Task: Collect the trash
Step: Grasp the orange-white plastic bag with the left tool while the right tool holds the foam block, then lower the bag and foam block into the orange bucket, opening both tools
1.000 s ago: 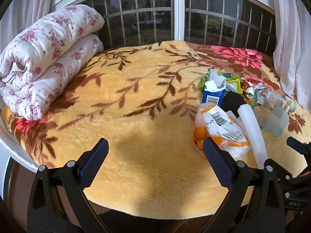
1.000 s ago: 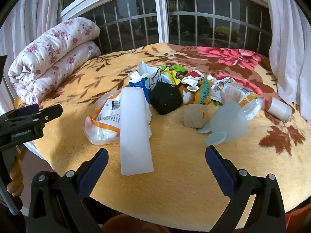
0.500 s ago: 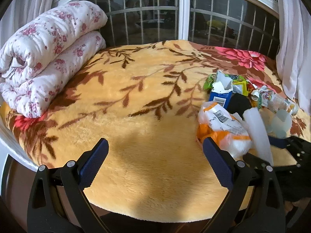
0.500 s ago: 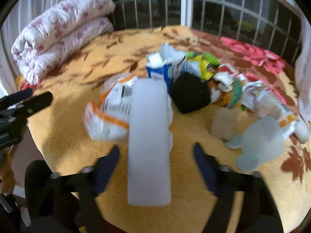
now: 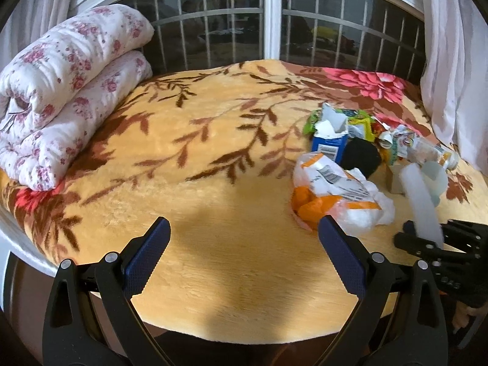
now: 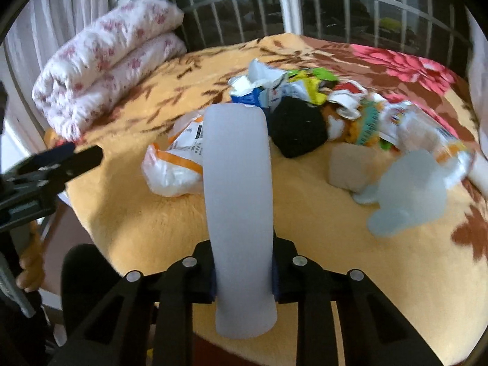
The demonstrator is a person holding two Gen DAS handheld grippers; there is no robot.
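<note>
Up close at the bed's near edge, the right gripper [image 6: 244, 277] has its fingers pinched on a long white foam strip [image 6: 238, 201], clamped near the strip's near end while the far end reaches toward the trash pile. Seen from the left wrist camera, the same white foam strip [image 5: 422, 204] stands at the right, its lower end in the right gripper [image 5: 427, 244]. Off to the side, the left gripper [image 5: 244, 262] hangs over bare yellow floral blanket [image 5: 213, 183] with its fingers spread wide and nothing between them. Beyond the strip lies the trash: a crumpled white and orange plastic bag [image 6: 177, 164], a torn blue carton [image 6: 250, 94], a black wad [image 6: 297, 128], a tan block [image 6: 347, 167], a pale translucent cup [image 6: 408, 195] on its side, and bright wrappers [image 6: 311, 82] with a clear plastic bottle [image 6: 427, 134] behind them. A folded floral quilt [image 5: 61, 91] sits at the bed's far left, beneath a barred window [image 5: 271, 15].
</note>
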